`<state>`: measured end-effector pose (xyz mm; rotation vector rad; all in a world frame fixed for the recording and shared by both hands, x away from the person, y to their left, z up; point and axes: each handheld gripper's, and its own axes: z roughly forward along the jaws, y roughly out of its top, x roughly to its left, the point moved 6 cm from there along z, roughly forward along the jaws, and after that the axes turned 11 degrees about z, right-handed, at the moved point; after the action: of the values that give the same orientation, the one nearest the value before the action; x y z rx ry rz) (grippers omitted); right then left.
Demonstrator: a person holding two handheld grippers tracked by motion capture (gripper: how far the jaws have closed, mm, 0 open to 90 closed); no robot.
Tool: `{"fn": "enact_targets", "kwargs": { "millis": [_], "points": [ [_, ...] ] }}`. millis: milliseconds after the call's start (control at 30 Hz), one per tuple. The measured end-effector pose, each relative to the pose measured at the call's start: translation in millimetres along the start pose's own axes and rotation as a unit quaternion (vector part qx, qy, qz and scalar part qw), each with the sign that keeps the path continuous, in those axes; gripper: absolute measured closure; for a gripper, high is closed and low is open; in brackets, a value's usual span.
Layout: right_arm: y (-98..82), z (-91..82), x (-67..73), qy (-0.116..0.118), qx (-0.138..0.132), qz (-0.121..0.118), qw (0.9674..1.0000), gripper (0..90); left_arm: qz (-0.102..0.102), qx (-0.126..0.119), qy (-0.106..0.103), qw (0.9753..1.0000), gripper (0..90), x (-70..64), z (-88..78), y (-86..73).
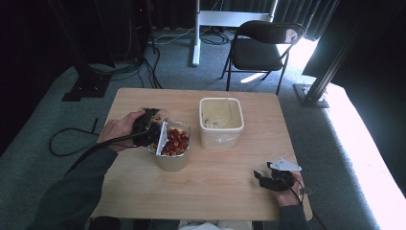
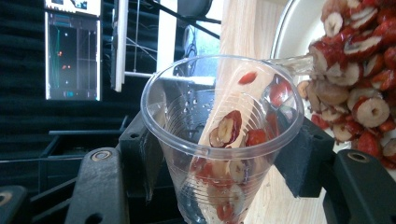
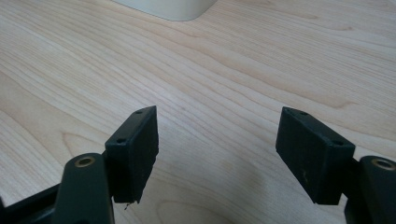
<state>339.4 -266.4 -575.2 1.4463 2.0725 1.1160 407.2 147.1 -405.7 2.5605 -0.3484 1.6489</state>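
Far left, left claw (image 1: 152,130) clamped on a clear plastic cup (image 2: 219,140), tipped over sideways at the rim of the tub of sliced red dates (image 1: 173,143). Looks about midway through the pour: a few slices clinging inside the cup, big pile already in the tub, so probably just shaking out the last bits, then setting the cup down. Cup's long axis lying near level, mouth pointed right toward the tub, base back toward the hand. Next over, second cream tub (image 1: 221,122), no dates in it, just beside the first. Far right, right claw (image 1: 269,178) parked on the surface (image 1: 215,177), spread wide, gripping nothing.
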Motion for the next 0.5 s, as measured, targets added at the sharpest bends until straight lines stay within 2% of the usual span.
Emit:
{"fn": "enact_targets", "kwargs": {
  "millis": [133, 333, 500],
  "points": [
    [0.0, -0.3, 0.0, 0.0, 0.0, 0.0, 1.0, 29.3, 0.011, 0.003, 0.006, 0.9999, 39.7, 3.1, -1.8, 1.9],
    [-0.1, -0.7, -0.3, 0.0, -0.001, 0.002, 1.0, 29.3, 0.014, 0.014, 0.006, 0.9998, 39.7, 4.0, 1.6, -3.5],
    [-0.3, 0.3, 0.1, 0.001, 0.0, 0.001, 1.0, 29.4, 0.029, 0.007, 0.012, 0.9995, 39.7, 6.0, -2.7, 4.6]
  ]
}}
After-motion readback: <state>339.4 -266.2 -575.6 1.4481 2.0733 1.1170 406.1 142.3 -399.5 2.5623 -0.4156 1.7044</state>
